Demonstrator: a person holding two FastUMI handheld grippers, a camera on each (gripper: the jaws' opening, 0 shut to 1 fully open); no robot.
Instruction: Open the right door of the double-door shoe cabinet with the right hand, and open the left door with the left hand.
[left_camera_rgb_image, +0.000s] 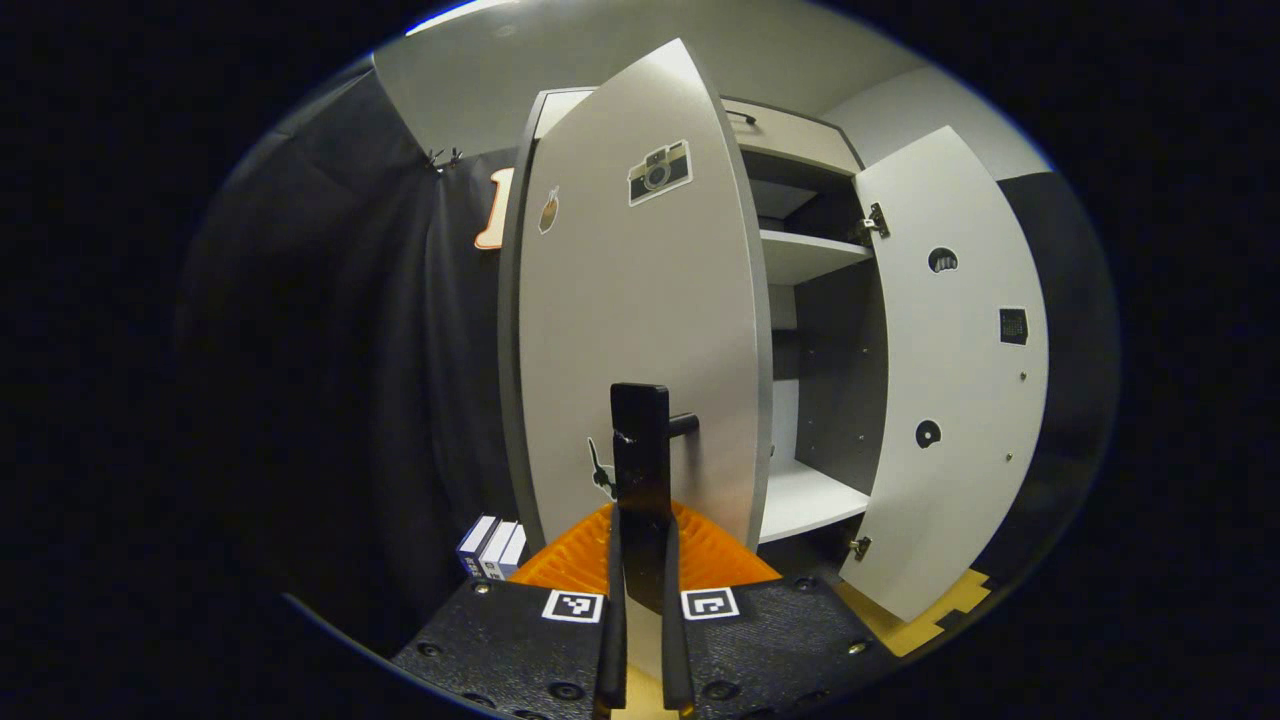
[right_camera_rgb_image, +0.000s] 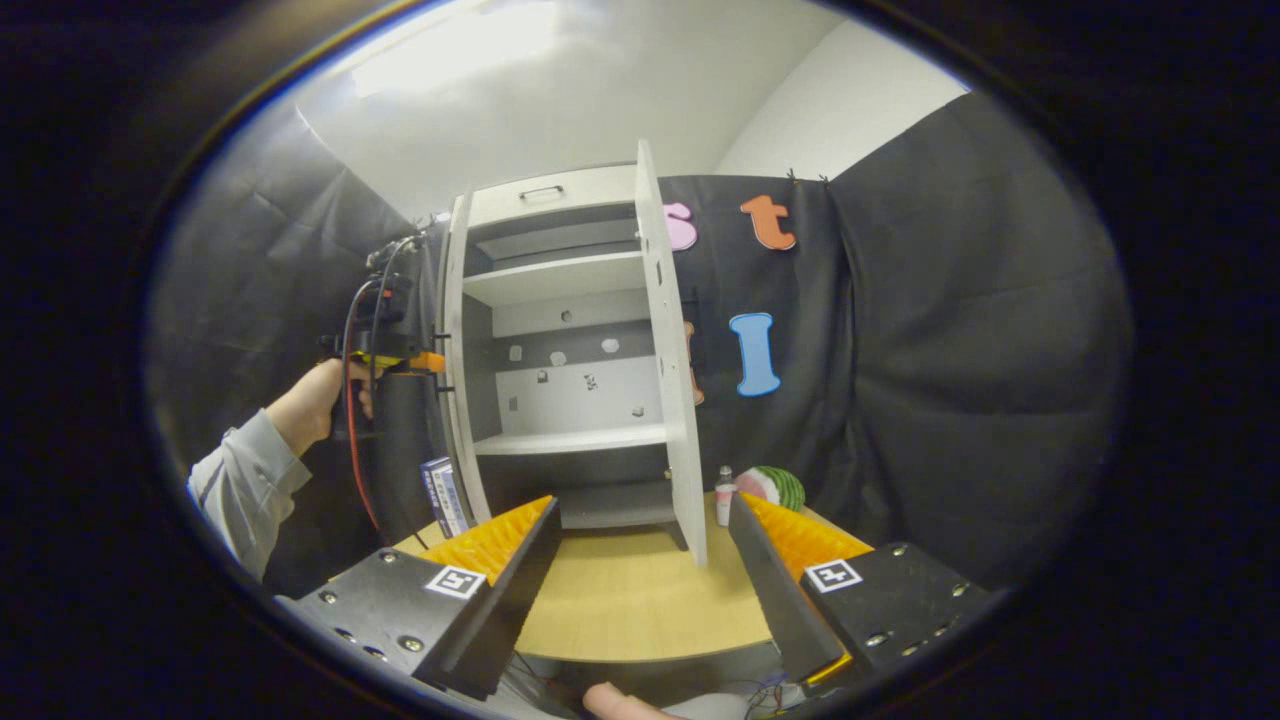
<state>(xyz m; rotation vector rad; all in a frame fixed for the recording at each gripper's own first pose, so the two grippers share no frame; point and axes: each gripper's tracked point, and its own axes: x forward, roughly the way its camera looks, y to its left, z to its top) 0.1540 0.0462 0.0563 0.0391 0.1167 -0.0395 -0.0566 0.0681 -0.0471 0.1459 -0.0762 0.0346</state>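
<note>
Black bar handle (left_camera_rgb_image: 640, 455) sits pinched between the closed fingers of the left claw (left_camera_rgb_image: 641, 560), which grips it edge-on so the left door (left_camera_rgb_image: 640, 330) can be swung by its handle rather than by its panel; that door stands well out from the shoe cabinet (left_camera_rgb_image: 800, 255), its stickered front turned toward the camera, and I judge it nearly fully opened. Beyond it the right door (left_camera_rgb_image: 950, 380) hangs wide, its inner face and hinges showing, with the pale shelves bare between the two.

From the right gripper view, the right claw (right_camera_rgb_image: 640, 560) is spread wide and holds nothing, hanging back over the wooden tabletop (right_camera_rgb_image: 620, 600), apart from the right door's edge (right_camera_rgb_image: 672, 370); that fits a door already released. Farther off, a hand (right_camera_rgb_image: 318, 400) in a grey sleeve holds the other gripper at the left door's handle. A small bottle (right_camera_rgb_image: 724, 495) and a melon-like ball (right_camera_rgb_image: 773, 487) rest just beside the right door's foot; boxes (right_camera_rgb_image: 440, 495) stand beside the left.
</note>
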